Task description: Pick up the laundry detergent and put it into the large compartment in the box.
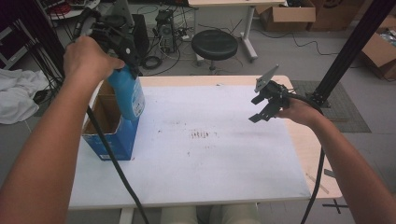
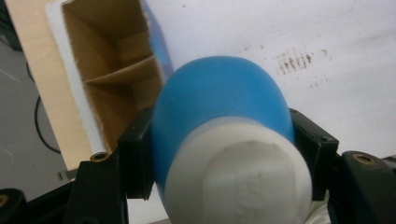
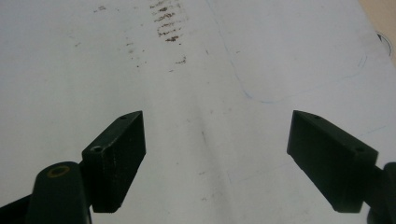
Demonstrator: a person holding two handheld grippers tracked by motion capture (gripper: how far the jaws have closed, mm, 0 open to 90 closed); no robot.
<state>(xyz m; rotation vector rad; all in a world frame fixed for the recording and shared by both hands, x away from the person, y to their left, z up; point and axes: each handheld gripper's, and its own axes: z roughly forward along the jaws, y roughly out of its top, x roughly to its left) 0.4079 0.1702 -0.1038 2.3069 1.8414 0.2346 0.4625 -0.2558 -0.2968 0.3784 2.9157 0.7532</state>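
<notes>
At the left edge of the table (image 1: 224,186), your left gripper (image 1: 122,56) is clamped on the neck of a blue bottle (image 1: 128,93) with a white cap (image 2: 238,177), its 2 jaws pressing on either side. The bottle hangs upright with its lower end at the open top of the blue cardboard box (image 1: 109,135), just above the brown dividers (image 2: 119,77) inside. Well apart on the right, your right gripper (image 1: 264,109) hovers over the white table sheet (image 3: 196,70) with its jaws spread wide and nothing between them.
</notes>
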